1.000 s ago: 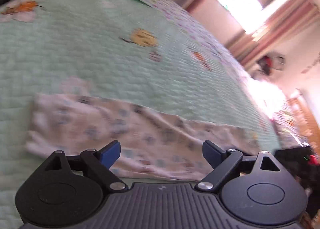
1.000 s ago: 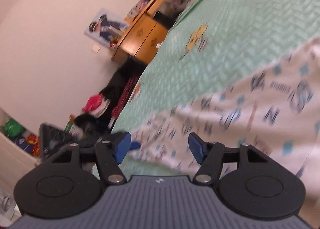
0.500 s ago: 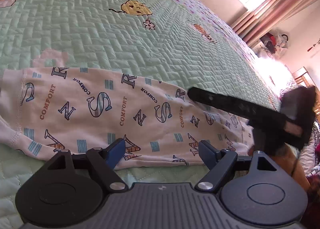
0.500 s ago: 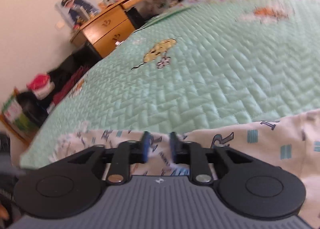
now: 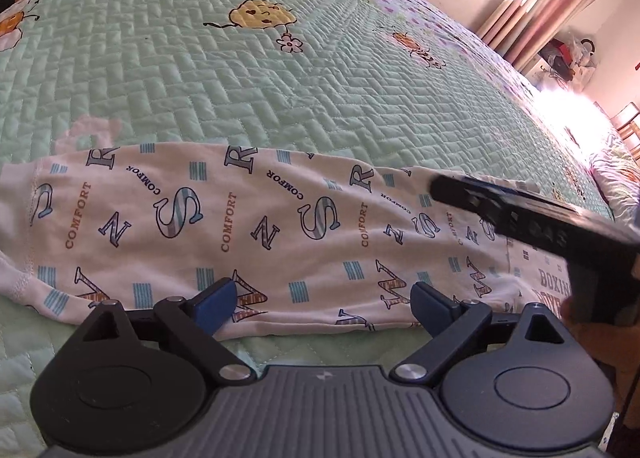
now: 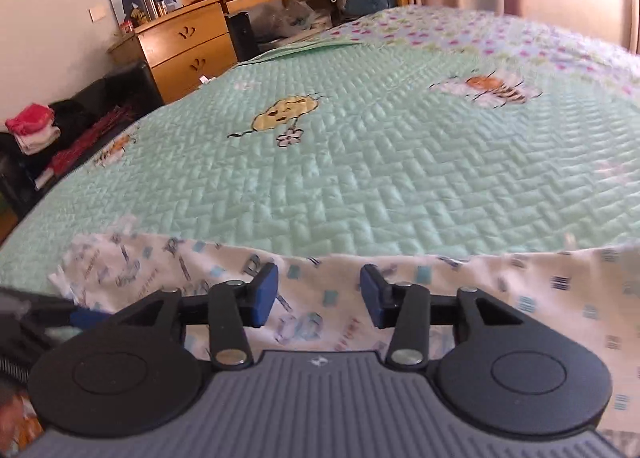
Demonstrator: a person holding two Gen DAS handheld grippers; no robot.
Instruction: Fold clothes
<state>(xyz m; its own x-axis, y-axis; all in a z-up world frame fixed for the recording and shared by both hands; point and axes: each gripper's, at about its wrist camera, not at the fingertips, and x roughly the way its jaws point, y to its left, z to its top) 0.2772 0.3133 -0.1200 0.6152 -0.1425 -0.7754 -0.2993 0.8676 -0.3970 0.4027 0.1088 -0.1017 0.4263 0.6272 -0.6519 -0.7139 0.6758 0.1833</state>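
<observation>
The garment (image 5: 248,230) is thin, soft white cloth printed with letters, matt, with stitched hems. Under it the bedspread (image 5: 224,98) is pale green quilted cloth, puffy, with a slight sheen. Far left, the dresser (image 6: 188,46) is smooth varnished wood; both grippers look like matt black plastic with blue pads (image 5: 214,304).

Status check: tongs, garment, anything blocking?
Left tongs opening, wide over the near hem, nothing pinched. Right tongs opening, empty above cloth. White letter-print garment lies folded in a long strip on the green quilted bedspread. Nothing in the way.
</observation>
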